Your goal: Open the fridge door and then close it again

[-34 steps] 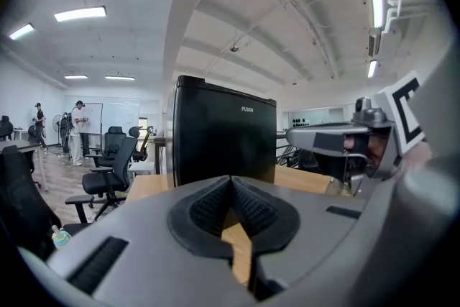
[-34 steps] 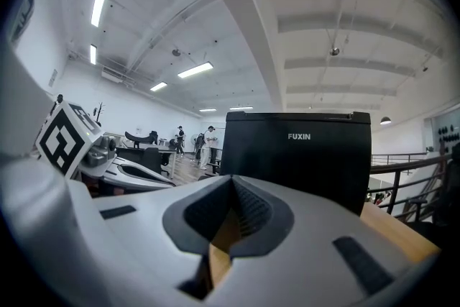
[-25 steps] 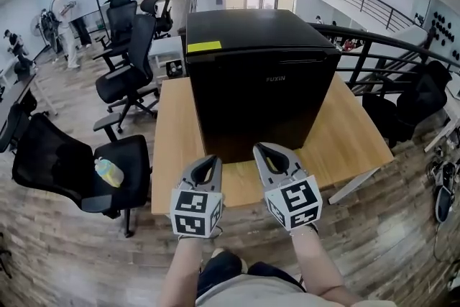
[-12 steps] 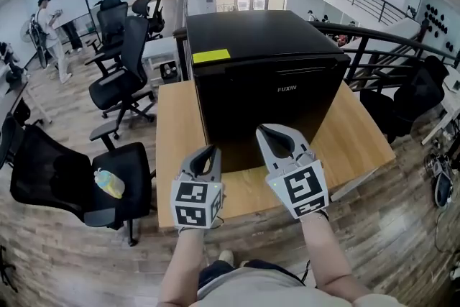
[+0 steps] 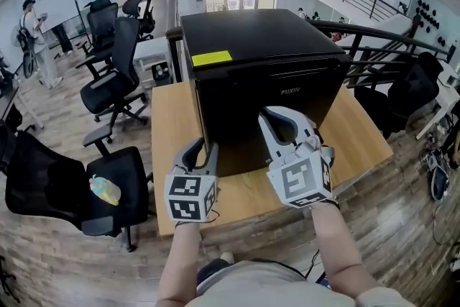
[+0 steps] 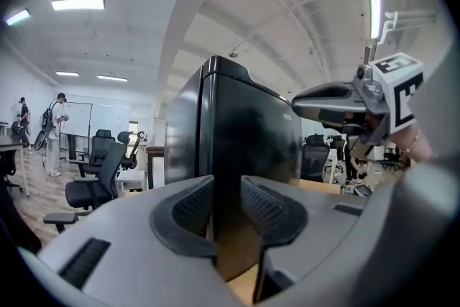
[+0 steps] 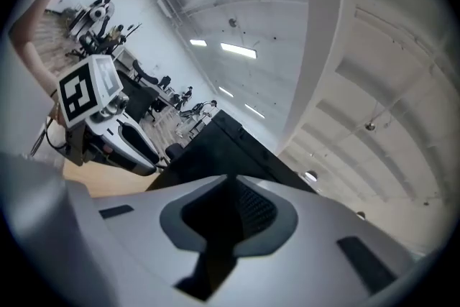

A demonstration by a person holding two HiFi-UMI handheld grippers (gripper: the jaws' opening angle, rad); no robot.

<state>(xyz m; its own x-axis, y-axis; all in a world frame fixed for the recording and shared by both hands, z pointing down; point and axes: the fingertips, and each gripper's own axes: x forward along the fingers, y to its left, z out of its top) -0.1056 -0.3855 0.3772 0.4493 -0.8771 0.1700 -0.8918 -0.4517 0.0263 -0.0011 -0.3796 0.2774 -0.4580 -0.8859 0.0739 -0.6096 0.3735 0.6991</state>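
A black mini fridge [image 5: 266, 83] stands on a wooden table [image 5: 169, 118], its door shut and facing me. My left gripper [image 5: 200, 146] is at the door's lower left corner. In the left gripper view its jaws [image 6: 228, 187] are opening, and the fridge's front left edge [image 6: 215, 133] lines up with the gap; the pads press on nothing. My right gripper [image 5: 277, 115] is raised in front of the door's lower middle, rolled onto its side. Its jaws [image 7: 231, 187] are opening to a narrow slit with nothing between them.
A yellow sticker [image 5: 211, 58] marks the fridge top. Black office chairs [image 5: 108, 83] stand left of the table, the nearest [image 5: 43, 176] holding a bottle [image 5: 104, 190]. A black railing [image 5: 374, 47] runs behind on the right. A person [image 5: 32, 32] stands far left.
Both grippers have moved forward to the fridge front. The right one has risen and rolled onto its side. The left jaws have parted.
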